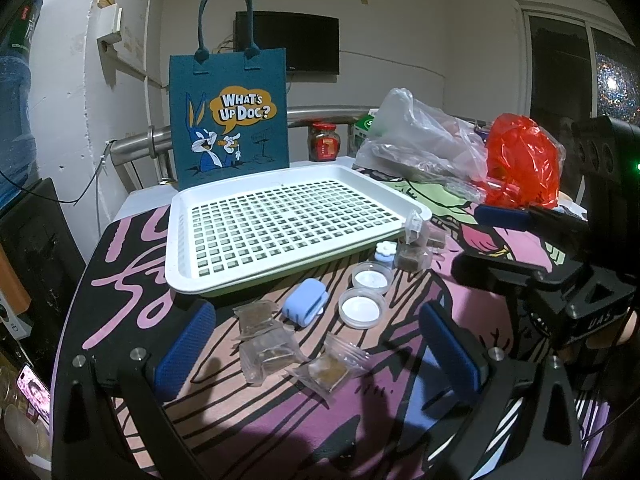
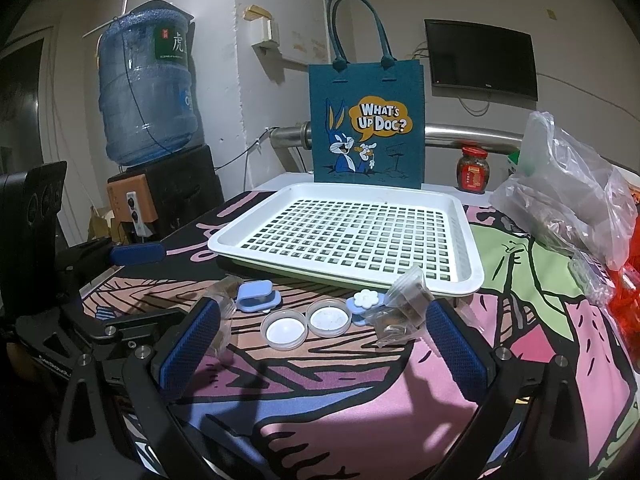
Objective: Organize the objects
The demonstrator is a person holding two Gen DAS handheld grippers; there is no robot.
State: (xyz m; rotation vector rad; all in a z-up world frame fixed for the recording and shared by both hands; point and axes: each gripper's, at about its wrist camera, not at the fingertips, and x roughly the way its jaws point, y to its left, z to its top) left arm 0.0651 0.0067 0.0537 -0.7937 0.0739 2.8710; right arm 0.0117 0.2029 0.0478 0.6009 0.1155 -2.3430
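Observation:
A white perforated tray (image 1: 180, 240) (image 2: 468, 248) lies on the patterned cloth, with nothing in it. In front of it are two round clear dishes (image 1: 362, 308) (image 2: 285, 329), a pale blue case (image 1: 304, 306) (image 2: 256, 297), a blue holder with a white flower (image 1: 385, 254) (image 2: 364, 300) and several clear packets with brown contents (image 1: 272, 354) (image 2: 404, 308). My left gripper (image 1: 316, 348) stands open just above the cloth, with packets between its blue pads. My right gripper (image 2: 324, 344) is open too, its pads either side of the dishes.
A teal cartoon tote bag (image 1: 228, 120) (image 2: 366, 132) stands behind the tray. Clear plastic bags (image 1: 420, 140) (image 2: 568, 184) and a red bag (image 1: 520, 160) pile at the right, beside a red-lidded jar (image 1: 324, 142) (image 2: 473, 170). A water bottle (image 2: 148, 92) sits off the table's left.

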